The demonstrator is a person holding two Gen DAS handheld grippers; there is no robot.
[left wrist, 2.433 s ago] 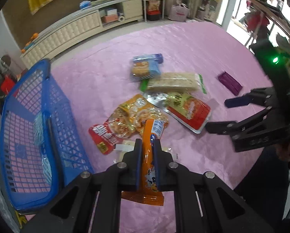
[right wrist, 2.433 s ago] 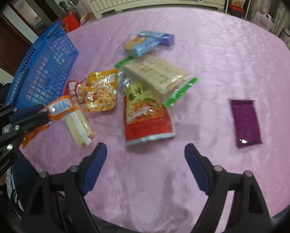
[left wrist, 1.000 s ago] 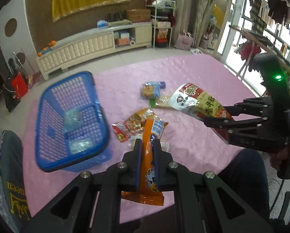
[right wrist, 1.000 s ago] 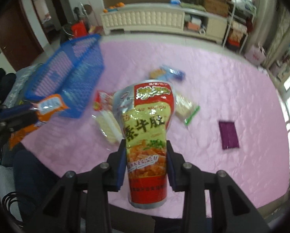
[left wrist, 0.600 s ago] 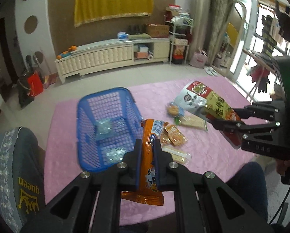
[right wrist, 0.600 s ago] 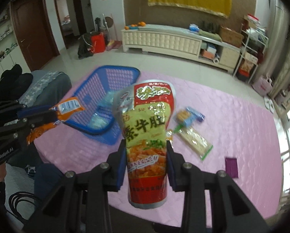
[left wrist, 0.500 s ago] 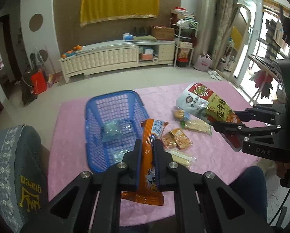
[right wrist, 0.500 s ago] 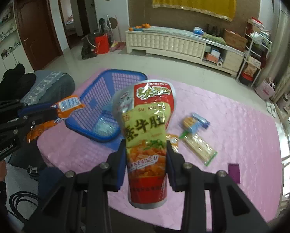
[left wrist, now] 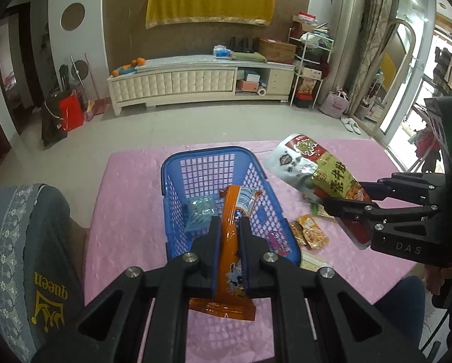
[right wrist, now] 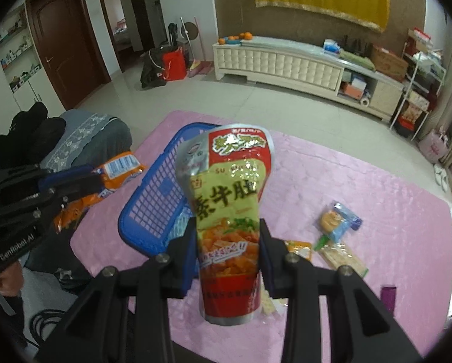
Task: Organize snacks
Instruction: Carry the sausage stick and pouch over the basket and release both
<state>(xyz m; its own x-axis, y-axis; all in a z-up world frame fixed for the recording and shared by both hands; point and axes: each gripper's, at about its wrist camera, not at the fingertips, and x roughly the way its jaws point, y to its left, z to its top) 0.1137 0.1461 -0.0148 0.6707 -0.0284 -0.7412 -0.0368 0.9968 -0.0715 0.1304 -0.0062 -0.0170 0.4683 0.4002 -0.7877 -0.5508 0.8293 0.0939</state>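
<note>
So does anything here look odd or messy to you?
Nothing spilled or torn. The blue basket sits slightly askew on the pink tablecloth, and several snack packets lie scattered beside it. Each gripper holds one packet in the air.

A blue grid-patterned basket (left wrist: 177, 181) is being shown on a pink quilted cloth (left wrist: 129, 199). An orange packet (left wrist: 232, 242) and a red, yellow and silver pouch (right wrist: 230, 211) are being displayed; a purple packet (right wrist: 388, 296) is lying at four o'clock.
</note>
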